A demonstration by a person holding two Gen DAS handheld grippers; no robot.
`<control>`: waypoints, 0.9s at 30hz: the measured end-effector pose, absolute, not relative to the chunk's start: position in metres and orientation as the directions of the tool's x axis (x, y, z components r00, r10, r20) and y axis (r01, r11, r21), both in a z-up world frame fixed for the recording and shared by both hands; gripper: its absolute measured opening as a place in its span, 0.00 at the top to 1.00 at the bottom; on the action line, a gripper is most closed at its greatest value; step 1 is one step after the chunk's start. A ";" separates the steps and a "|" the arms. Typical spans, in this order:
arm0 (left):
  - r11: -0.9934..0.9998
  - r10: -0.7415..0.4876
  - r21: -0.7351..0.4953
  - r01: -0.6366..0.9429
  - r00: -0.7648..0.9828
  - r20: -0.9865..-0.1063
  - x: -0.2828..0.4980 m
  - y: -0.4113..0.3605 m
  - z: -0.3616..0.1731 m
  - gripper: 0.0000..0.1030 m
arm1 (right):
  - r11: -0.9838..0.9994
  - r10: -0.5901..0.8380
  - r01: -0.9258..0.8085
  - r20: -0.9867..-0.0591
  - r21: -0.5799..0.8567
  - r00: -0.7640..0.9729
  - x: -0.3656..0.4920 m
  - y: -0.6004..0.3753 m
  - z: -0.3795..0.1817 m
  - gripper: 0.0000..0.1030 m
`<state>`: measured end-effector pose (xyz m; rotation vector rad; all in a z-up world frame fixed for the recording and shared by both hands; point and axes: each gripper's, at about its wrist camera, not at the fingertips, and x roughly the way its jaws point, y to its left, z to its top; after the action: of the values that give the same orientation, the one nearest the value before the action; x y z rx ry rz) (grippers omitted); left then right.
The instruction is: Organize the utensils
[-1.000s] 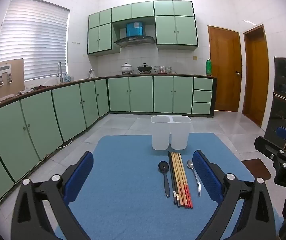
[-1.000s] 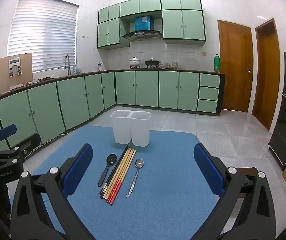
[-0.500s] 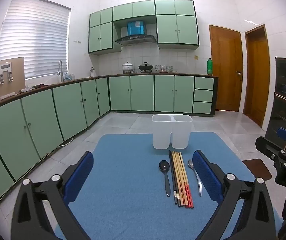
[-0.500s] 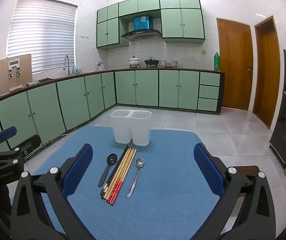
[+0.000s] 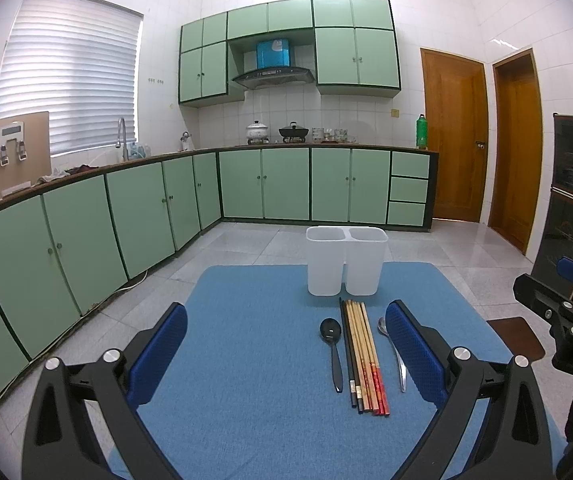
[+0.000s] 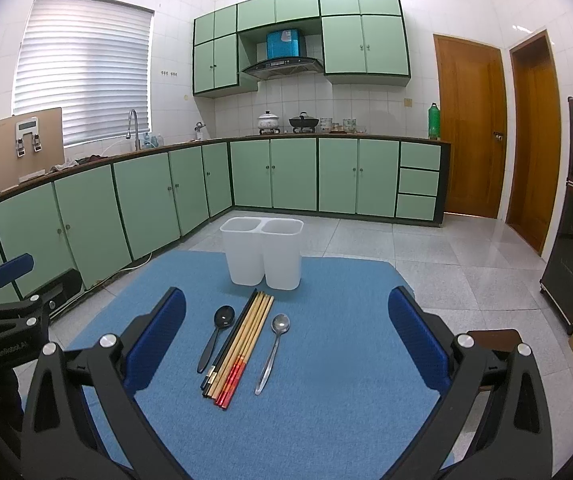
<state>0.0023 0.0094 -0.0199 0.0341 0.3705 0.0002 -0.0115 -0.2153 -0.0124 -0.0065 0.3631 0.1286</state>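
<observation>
Progress: nothing sorted | bin (image 6: 262,252) standing empty | chopsticks (image 6: 240,348), black spoon (image 6: 215,336), steel spoon (image 6: 272,352) lying on worktop (image 6: 326,360) | left tool (image 5: 286,356), right tool (image 6: 286,344) hovering, jaws apart (holding nothing)

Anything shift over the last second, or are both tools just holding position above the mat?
Nothing visibly changed. Both tools, left and right, stay open and empty above the blue mat. The black spoon, chopsticks, metal spoon and white holder lie untouched.
</observation>
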 end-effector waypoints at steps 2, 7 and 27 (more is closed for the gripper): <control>0.999 0.007 0.034 0.006 0.932 -0.362 0.002 0.010 -0.023 0.06 | 0.992 0.124 -0.127 -0.355 0.016 0.927 -0.011 -0.215 -0.013 0.05; 0.999 0.007 0.034 0.006 0.932 -0.364 0.003 0.010 -0.020 0.06 | 0.992 0.124 -0.126 -0.355 0.017 0.927 -0.014 -0.215 -0.009 0.05; 1.000 0.008 0.031 0.003 0.932 -0.364 0.004 0.010 -0.017 0.06 | 0.992 0.123 -0.125 -0.357 0.019 0.926 -0.013 -0.213 -0.015 0.05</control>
<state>0.0036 0.0103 -0.0170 0.0313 0.3721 0.0023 -0.0127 -0.2130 -0.0149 -0.0039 0.3655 0.1273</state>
